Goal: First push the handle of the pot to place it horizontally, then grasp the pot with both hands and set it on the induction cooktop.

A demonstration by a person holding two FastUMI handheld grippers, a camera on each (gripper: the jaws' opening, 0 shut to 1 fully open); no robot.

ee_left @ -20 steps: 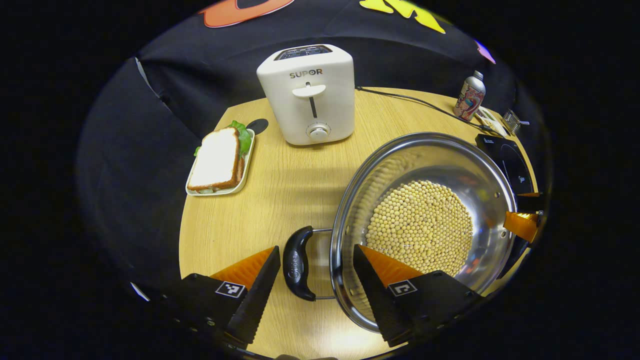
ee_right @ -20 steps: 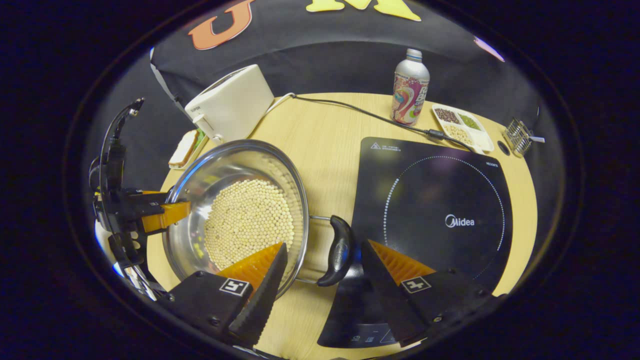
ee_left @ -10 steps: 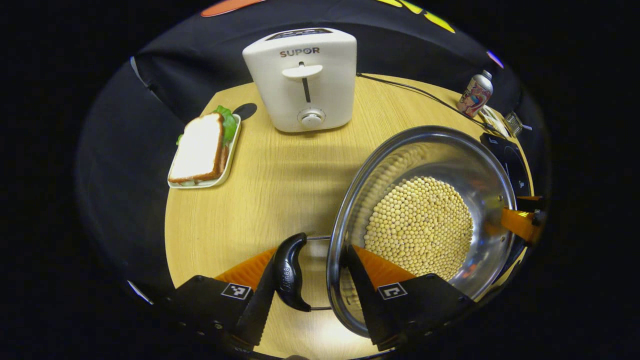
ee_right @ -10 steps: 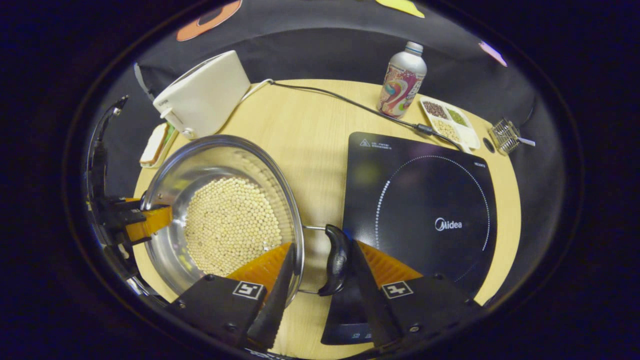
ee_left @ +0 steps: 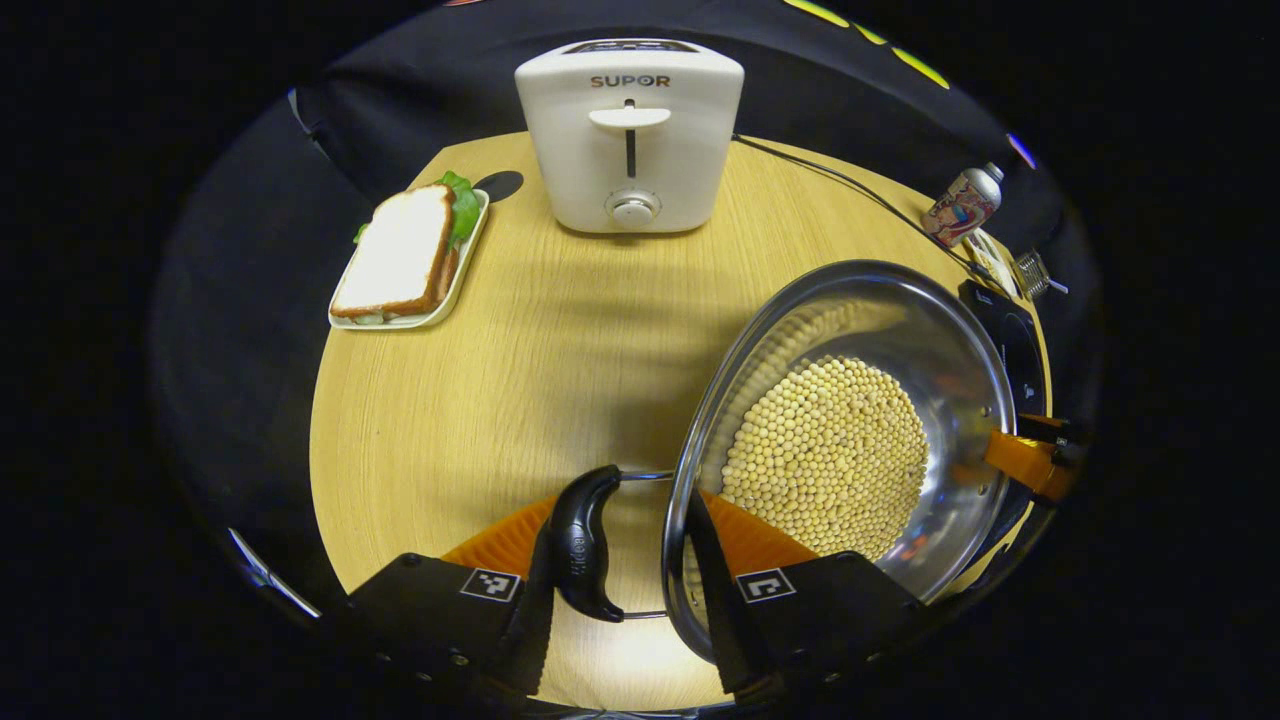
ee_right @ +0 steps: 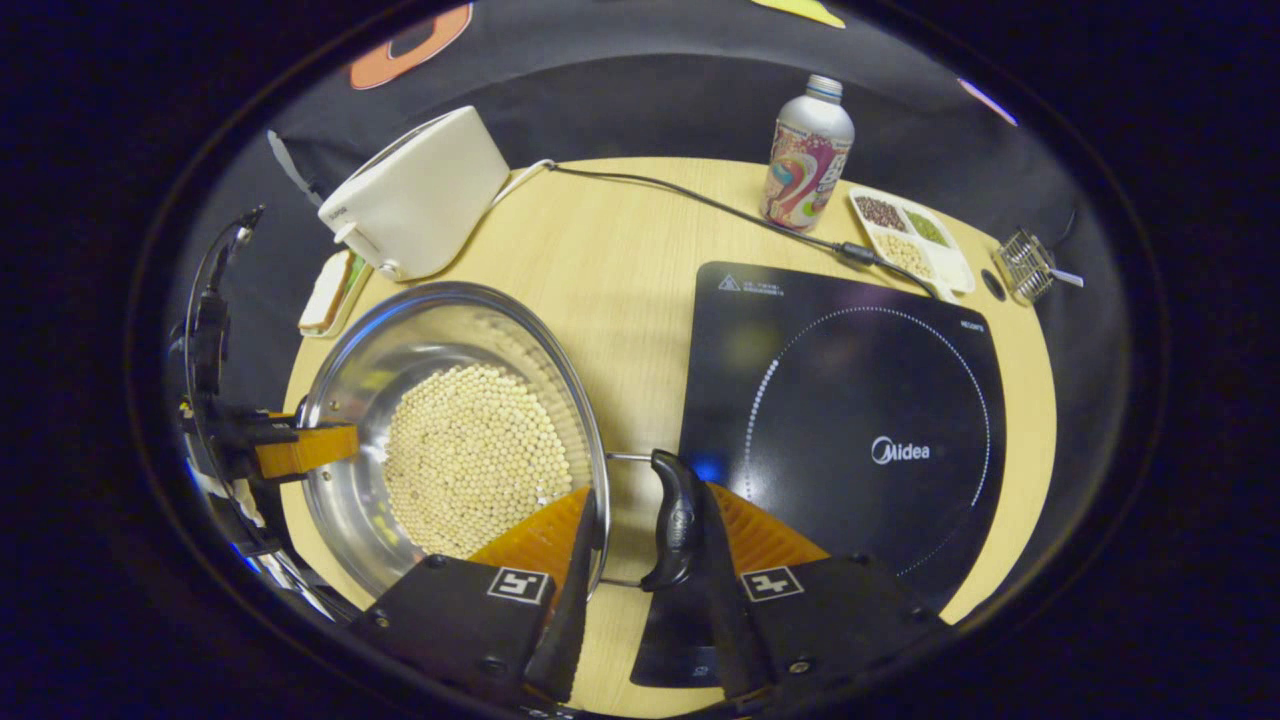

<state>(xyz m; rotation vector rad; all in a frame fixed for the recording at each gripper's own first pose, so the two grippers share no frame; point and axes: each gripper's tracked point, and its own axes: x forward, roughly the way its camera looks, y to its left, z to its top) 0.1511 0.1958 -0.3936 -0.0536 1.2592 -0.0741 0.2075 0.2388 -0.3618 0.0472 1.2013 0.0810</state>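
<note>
Left gripper (ee_left: 620, 590), black housings, square black-and-white markers, screws

In the right gripper view, the flat black glass induction cooktop (ee_right: 850, 400) at centre right lies bare. A black power cable (ee_right: 700, 205) crosses the pale wooden worktop (ee_right: 620, 300) beyond it, with a printed metal bottle (ee_right: 808, 155) and white compartment snack tray (ee_right: 915, 240) along the upper right edge. The white plastic toaster (ee_right: 420, 195) stands upper left.
</note>
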